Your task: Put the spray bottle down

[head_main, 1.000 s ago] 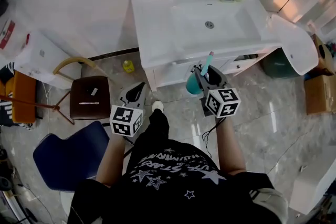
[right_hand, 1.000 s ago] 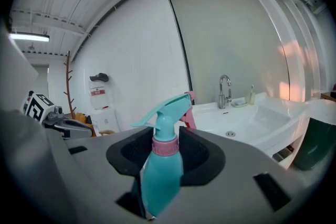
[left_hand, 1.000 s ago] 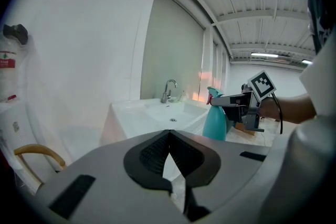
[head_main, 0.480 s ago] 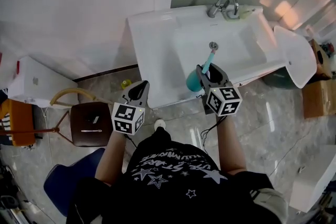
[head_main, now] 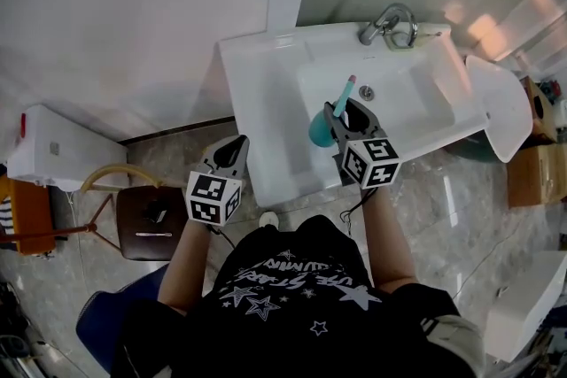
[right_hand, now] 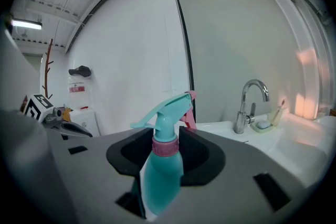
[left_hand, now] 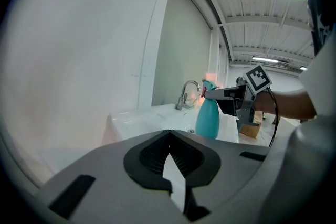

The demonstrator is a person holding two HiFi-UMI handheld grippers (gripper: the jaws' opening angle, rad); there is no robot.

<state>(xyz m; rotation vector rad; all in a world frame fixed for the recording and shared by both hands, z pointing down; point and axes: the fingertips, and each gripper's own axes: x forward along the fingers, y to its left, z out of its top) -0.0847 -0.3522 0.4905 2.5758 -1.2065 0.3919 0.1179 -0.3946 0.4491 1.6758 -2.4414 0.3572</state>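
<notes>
Over sink, front-left part of its bowl: spray bottle hangs in R tongs, clamped on teal body just below pink collar. Bottle fills the gap btw pads; jaws part-way wide, closed on it. Long axis upright, slight lean at most. Pink nozzle tip points to 1 o'clock in head view, approx. toward faucet.

Key relation: bottle sits dead ahead of R tongs, 12 o'clock along the jaws, base below the pads. So the put-down is prob. a straight lowering, no re-aim. Flat ledge of sink lies at 9 o'clock from bottle, bowl w/ drain at 2 o'clock. Base looks near the line btw the two. Which one is under it, and how high it hangs: can't tell.

L tongs: pads drawn together at tips, nothing btw them. At 8 o'clock from bottle, well apart, off sink's front-left corner. R hand nearer by far, since it has the bottle.

Risk, my read: base landing on bowl's slope could tip on release. Ledge safer.
</notes>
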